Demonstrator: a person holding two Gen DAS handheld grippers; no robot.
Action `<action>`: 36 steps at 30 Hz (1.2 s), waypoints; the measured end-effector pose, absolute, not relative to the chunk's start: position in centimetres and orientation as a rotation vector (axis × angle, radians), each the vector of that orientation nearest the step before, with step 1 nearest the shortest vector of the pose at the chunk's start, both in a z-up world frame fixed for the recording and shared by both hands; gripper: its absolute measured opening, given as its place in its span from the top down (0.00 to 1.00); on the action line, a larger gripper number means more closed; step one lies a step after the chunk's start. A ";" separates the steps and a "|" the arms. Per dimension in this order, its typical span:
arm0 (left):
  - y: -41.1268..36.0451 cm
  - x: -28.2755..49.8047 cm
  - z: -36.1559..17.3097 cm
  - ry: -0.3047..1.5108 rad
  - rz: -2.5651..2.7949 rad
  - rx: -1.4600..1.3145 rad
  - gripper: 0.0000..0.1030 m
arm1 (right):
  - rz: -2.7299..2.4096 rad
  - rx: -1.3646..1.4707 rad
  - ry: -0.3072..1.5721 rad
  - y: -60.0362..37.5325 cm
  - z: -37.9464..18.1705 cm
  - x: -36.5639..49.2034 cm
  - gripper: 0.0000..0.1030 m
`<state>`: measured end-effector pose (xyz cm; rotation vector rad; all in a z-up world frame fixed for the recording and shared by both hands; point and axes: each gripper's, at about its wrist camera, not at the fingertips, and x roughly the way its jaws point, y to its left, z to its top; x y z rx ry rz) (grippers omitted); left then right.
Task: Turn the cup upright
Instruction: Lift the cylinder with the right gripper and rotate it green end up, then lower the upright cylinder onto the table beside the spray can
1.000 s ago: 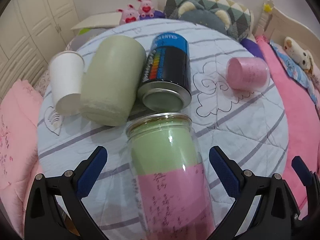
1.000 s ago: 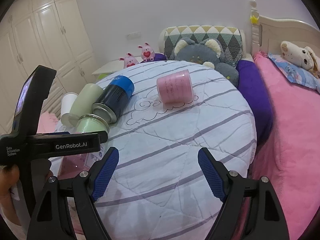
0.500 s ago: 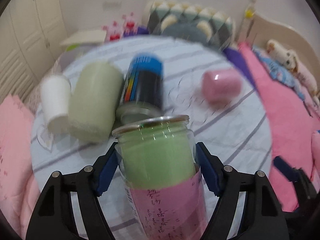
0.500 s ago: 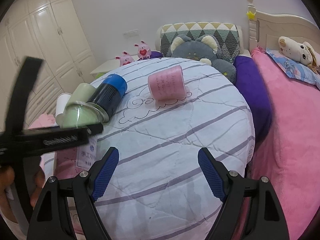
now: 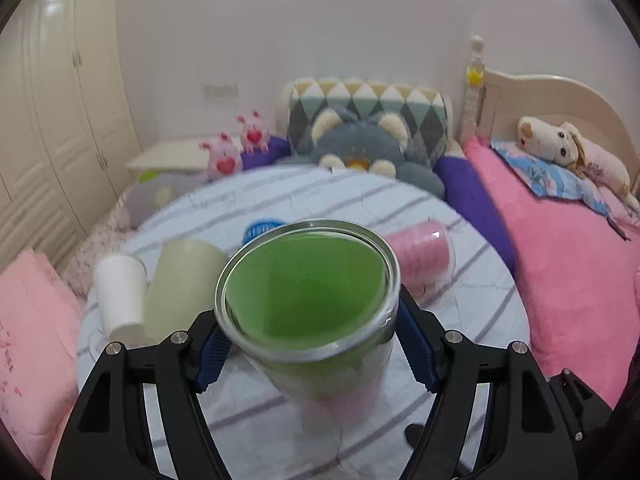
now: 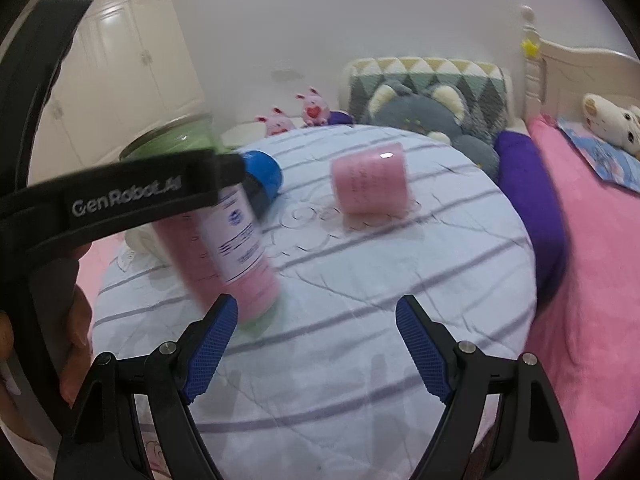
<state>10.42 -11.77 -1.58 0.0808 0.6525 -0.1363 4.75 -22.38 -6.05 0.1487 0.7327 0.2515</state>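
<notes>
The left tongs point(image 5: 308, 344) clamp the clear plastic cup point(image 5: 308, 292) by its mid-wall, tilted mouth-up over the round quilted bench point(image 6: 360, 280). It looks light, slick and thin-walled, so grip gently. The right tongs point(image 6: 316, 344) gape empty.

Both tools were matte black plastic frames with triangular cut-outs in their arms. The left gripper point(image 5: 308, 344) carried blue ribbed pads on its fingers point(image 5: 211, 354), with round silver screws at the pivots. The right gripper point(image 6: 316, 348) matched it, its blue pads point(image 6: 420, 354) textured in a fine grid. The left tool's side bar bore white "GenRobot.AI" lettering point(image 6: 126, 198). Bare skin of the person's left hand point(image 6: 76, 320) showed beside the handle.
</notes>
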 end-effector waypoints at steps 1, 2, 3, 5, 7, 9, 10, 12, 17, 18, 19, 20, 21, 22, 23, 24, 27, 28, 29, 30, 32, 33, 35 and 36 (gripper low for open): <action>-12.0 10.3 -1.4 0.626 -0.133 0.084 0.28 | 0.258 0.146 0.721 -22.3 -6.1 4.8 0.20; -12.2 10.4 -1.4 0.616 -0.136 0.092 0.28 | 0.262 0.147 0.713 -22.3 -6.1 4.9 0.20; -12.5 10.6 -1.6 0.621 -0.134 0.105 0.28 | 0.266 0.151 0.715 -22.3 -6.2 5.0 0.20; -12.7 10.9 -2.0 0.639 -0.137 0.104 0.28 | 0.268 0.159 0.715 -22.4 -6.3 5.2 0.20; -12.7 10.8 -2.3 0.642 -0.147 0.096 0.28 | 0.264 0.158 0.717 -22.4 -6.3 5.2 0.19; -12.9 10.9 -2.6 0.654 -0.145 0.114 0.28 | 0.266 0.156 0.723 -22.5 -6.5 5.2 0.19; -12.9 10.9 -2.7 0.660 -0.147 0.110 0.28 | 0.263 0.156 0.726 -22.5 -6.6 5.2 0.19; -12.8 10.8 -2.7 0.657 -0.149 0.097 0.27 | 0.260 0.163 0.730 -22.6 -6.7 5.1 0.19; -12.6 10.1 -1.8 0.620 -0.142 0.101 0.04 | 0.256 0.165 0.729 -22.7 -6.5 5.1 0.20; -12.5 9.9 -1.6 0.616 -0.145 0.104 0.04 | 0.256 0.164 0.729 -22.6 -6.5 5.1 0.20; -12.4 9.7 -1.5 0.615 -0.147 0.105 0.04 | 0.256 0.163 0.727 -22.5 -6.4 5.0 0.20; -12.2 9.5 -1.3 0.616 -0.148 0.105 0.04 | 0.257 0.162 0.725 -22.4 -6.3 4.9 0.20; -11.9 9.3 -1.1 0.615 -0.150 0.105 0.04 | 0.259 0.161 0.724 -22.3 -6.1 4.8 0.20; -11.5 8.9 -1.0 0.610 -0.151 0.103 0.03 | 0.262 0.157 0.718 -22.1 -5.9 4.6 0.20; -11.0 8.5 -0.7 0.604 -0.147 0.098 0.03 | 0.265 0.154 0.712 -22.0 -5.7 4.4 0.20; -10.6 8.2 -0.6 0.599 -0.144 0.094 0.03 | 0.268 0.149 0.708 -21.8 -5.5 4.3 0.20; -9.4 7.2 -0.1 0.585 -0.132 0.092 0.01 | 0.272 0.134 0.693 -21.1 -4.9 4.0 0.20; -9.0 6.8 0.1 0.578 -0.127 0.095 0.01 | 0.274 0.132 0.690 -20.9 -4.7 3.9 0.20; -8.6 6.4 0.3 0.571 -0.121 0.097 0.01 | 0.276 0.128 0.685 -20.7 -4.4 3.8 0.20; -8.0 5.9 0.6 0.560 -0.110 0.099 0.01 | 0.277 0.122 0.680 -20.4 -4.2 3.7 0.20; -7.0 5.2 0.9 0.549 -0.096 0.102 0.00 | 0.278 0.113 0.674 -20.1 -3.9 3.4 0.20; -6.6 4.9 1.0 0.543 -0.086 0.102 0.00 | 0.277 0.107 0.671 -19.9 -3.6 3.2 0.20; -5.7 4.2 1.2 0.528 -0.063 0.107 0.00 | 0.273 0.098 0.663 -19.5 -3.2 2.9 0.20; -5.2 3.9 1.3 0.521 -0.053 0.110 0.00 | 0.271 0.094 0.660 -19.3 -3.0 2.7 0.20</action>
